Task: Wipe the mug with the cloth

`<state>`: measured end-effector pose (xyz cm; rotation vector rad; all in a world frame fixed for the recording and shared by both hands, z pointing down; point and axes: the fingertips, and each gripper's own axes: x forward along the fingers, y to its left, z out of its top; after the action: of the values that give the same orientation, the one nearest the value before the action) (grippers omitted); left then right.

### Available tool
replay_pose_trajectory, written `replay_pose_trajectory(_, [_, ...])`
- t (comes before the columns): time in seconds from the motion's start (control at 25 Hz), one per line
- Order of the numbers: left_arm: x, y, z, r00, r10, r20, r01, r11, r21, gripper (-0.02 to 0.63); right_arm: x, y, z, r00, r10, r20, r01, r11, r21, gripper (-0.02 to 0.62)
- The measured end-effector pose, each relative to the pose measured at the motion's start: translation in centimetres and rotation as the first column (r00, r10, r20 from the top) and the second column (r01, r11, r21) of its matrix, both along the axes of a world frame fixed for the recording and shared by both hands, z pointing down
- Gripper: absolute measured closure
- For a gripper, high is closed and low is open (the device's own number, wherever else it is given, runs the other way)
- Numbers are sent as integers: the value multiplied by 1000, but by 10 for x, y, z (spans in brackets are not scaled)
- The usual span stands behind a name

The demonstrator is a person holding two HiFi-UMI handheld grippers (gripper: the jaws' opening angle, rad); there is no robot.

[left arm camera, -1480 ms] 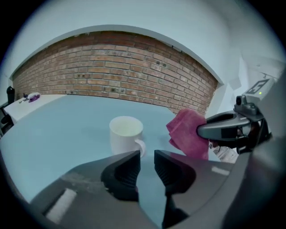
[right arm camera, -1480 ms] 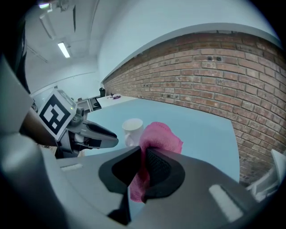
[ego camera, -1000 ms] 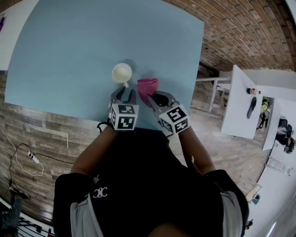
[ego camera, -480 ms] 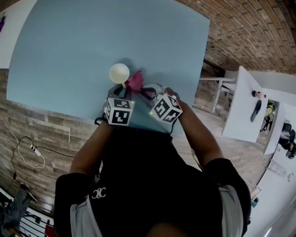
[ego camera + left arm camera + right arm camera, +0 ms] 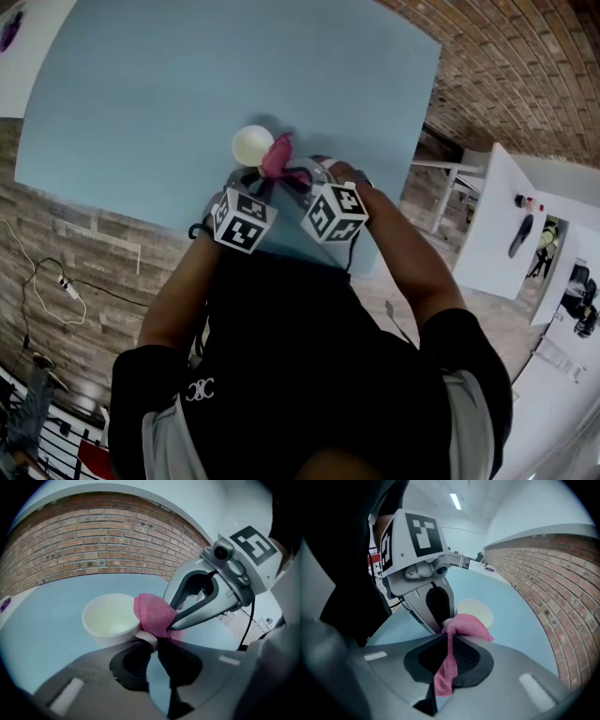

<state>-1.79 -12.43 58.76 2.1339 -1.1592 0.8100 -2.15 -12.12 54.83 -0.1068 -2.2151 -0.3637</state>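
A cream mug stands upright on the light blue table, near its front edge. My left gripper reaches it from the near side. Its jaws have just been closing, and the mug's handle is pinched between their tips. My right gripper is shut on a pink cloth. In the right gripper view the cloth bunches beyond the jaws and a strip trails back between them. The bunch rests against the mug's rim, just above the handle.
The table's front edge runs close under both grippers, with wood-plank floor and a cable below it. A brick surface lies past the table's right edge. A white table stands at the right.
My right gripper has rolled and moved left, bringing the cloth from beside the mug onto its rim at the handle. The left gripper's jaws have come together on the handle.
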Motion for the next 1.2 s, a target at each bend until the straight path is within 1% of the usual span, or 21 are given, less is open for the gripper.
replay_pose_trajectory(0.08, [3,3,1,999,43,-1,-43,999,-1,557,-2,2,3,1000,-6,-17,6,1000,-10,560])
replay_pose_trajectory(0.2, [3,6,1,997,79,1,-79,997,-2,557,-6,2,9,999,12,-41,-13,1000,-25,560])
replay_pose_trajectory(0.4, [0,9,2,995,100,6,-100,995,-6,558,-8,0,20,996,63,-67,-68,995,-70,560])
replay_pose_trajectory(0.6, [-5,12,0,994,114,4,-114,994,-1,559,-13,-2,32,989,114,-97,-126,984,-128,560])
replay_pose_trajectory(0.8, [-8,15,1,992,124,11,-124,992,-2,560,-14,-6,53,970,203,-133,-228,952,-206,560])
replay_pose_trajectory(1.0, [-13,18,2,991,132,16,-132,991,-10,560,-15,-15,61,949,287,-131,-313,912,-264,558])
replay_pose_trajectory(1.12, [-15,22,0,990,140,22,-140,990,-16,560,-14,-23,60,932,342,-121,-363,892,-270,558])
replay_pose_trajectory(1.2, [-16,25,0,989,146,24,-145,989,-17,561,-14,-32,59,921,373,-115,-390,889,-241,558])
